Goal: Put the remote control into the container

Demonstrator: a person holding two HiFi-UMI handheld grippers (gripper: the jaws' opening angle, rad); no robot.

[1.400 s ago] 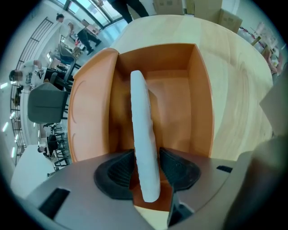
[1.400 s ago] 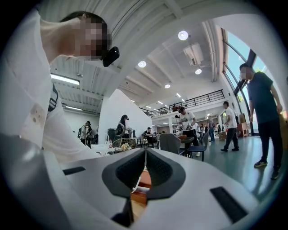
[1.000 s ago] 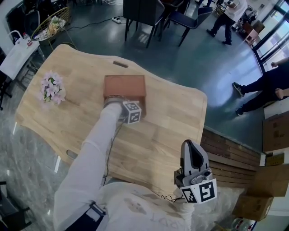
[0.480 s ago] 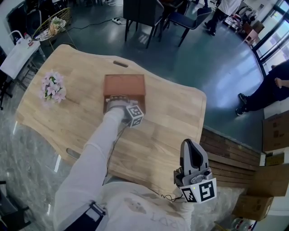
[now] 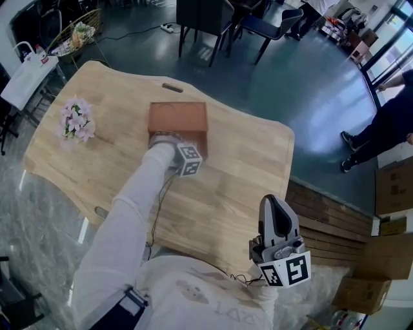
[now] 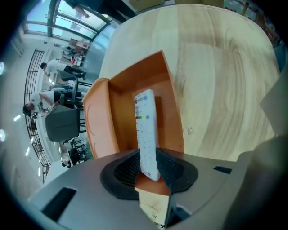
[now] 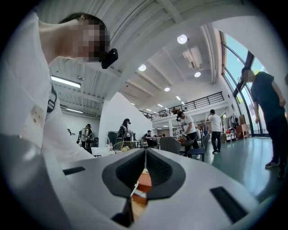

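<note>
An open orange-brown box [image 5: 177, 116] stands in the middle of the wooden table [image 5: 245, 167]. My left gripper [image 5: 166, 138] reaches over its near edge. In the left gripper view the white remote control [image 6: 146, 121] stands on end inside the box [image 6: 101, 121], leaning along its floor. Its near end sits between the pads of my left gripper [image 6: 147, 164], which touch both of its sides while the jaws are opening slightly. The head view does not show the remote. My right gripper [image 5: 272, 205] hangs off the table's near right edge, shut and empty.
A bunch of pink flowers [image 5: 77, 120] lies at the table's left end. Dark chairs [image 5: 206, 19] stand beyond the far edge. Wooden planks [image 5: 329, 219] and cardboard boxes [image 5: 393, 187] are on the floor to the right, where a person stands.
My left gripper has stayed at the box's near edge, its marker cube wobbling a little. The right gripper has not moved. People in the background have walked on.
</note>
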